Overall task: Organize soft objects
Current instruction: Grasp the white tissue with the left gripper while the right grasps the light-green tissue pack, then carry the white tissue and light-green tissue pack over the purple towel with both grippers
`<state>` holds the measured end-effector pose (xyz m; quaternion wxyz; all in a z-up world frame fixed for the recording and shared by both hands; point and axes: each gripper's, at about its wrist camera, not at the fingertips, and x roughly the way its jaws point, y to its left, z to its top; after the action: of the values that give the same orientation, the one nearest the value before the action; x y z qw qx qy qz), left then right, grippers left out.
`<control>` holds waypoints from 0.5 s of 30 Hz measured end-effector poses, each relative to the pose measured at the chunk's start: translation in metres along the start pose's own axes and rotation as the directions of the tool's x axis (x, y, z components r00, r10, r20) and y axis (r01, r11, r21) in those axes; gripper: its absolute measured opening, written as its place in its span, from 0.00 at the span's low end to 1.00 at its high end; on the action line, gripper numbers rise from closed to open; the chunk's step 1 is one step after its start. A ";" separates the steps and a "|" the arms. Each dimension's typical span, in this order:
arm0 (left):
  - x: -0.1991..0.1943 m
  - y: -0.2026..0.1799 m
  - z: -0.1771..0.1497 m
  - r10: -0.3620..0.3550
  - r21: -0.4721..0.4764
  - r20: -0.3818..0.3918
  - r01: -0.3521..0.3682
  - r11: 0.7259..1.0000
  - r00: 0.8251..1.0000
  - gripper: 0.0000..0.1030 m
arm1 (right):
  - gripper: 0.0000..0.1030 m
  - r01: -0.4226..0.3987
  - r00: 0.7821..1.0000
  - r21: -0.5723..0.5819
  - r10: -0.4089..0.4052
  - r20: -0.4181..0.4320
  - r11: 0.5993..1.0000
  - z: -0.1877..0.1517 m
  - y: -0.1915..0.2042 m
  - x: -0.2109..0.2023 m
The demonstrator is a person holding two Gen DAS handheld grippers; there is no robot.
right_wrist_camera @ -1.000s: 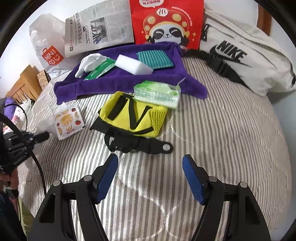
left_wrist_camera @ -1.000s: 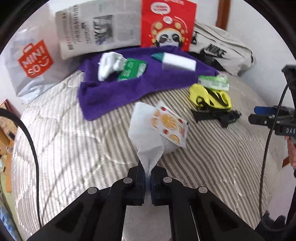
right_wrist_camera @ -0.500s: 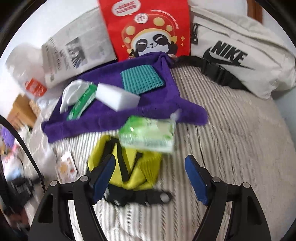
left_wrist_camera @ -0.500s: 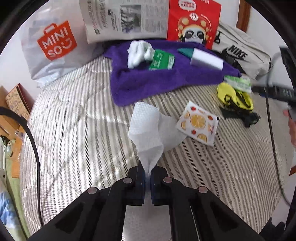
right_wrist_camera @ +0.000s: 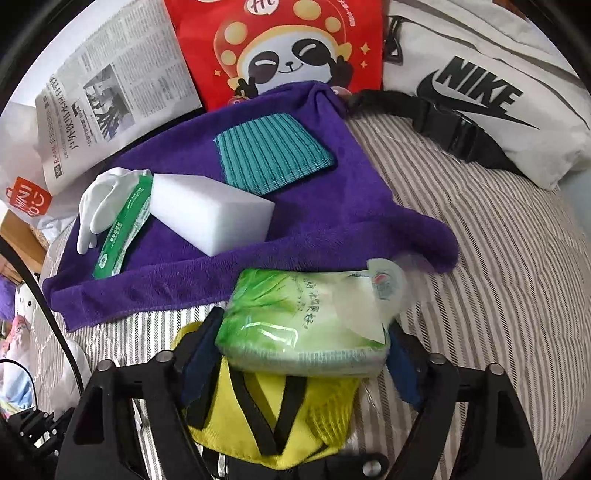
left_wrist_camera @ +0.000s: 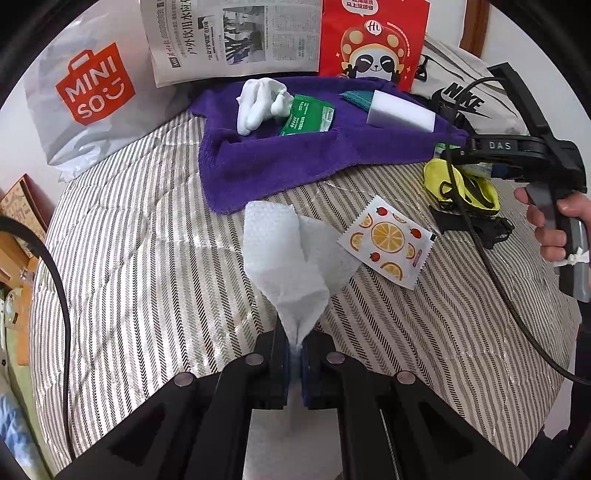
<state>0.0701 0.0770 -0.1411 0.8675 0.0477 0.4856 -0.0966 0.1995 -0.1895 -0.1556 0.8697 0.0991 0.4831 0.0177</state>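
Two grippers are in your hands: your left gripper (left_wrist_camera: 294,345) pinches a white tissue (left_wrist_camera: 286,266) over the striped bed (left_wrist_camera: 147,258), fruit packet (left_wrist_camera: 388,245) just right. Your right gripper (right_wrist_camera: 295,354) is spread around the green wipes pack (right_wrist_camera: 303,321), pads not visibly pressing it, atop the yellow pouch (right_wrist_camera: 273,421), purple towel (right_wrist_camera: 325,206) beyond.

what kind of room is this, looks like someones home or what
Most likely a bedroom at home. Everything lies on a striped quilted bed cover, with what looks like a wooden bed frame at the far edge. Shopping bags and a newspaper lean against a plain white wall.
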 end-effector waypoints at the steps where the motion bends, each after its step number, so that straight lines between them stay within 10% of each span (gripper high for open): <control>1: 0.000 -0.001 0.001 0.003 0.005 -0.001 -0.003 1.000 1.000 0.06 | 0.72 -0.009 1.000 0.000 0.009 0.010 1.000 -0.001 -0.001 -0.001; 15: -0.017 0.010 0.005 -0.023 -0.049 0.028 0.024 0.998 0.999 0.06 | 0.71 -0.057 0.996 -0.084 0.063 0.068 0.995 -0.019 -0.012 -0.053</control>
<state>0.0676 0.0875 -0.1245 0.8738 0.0190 0.4765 -0.0955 0.1549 -0.2056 -0.1235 0.8887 0.0783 0.4477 0.0602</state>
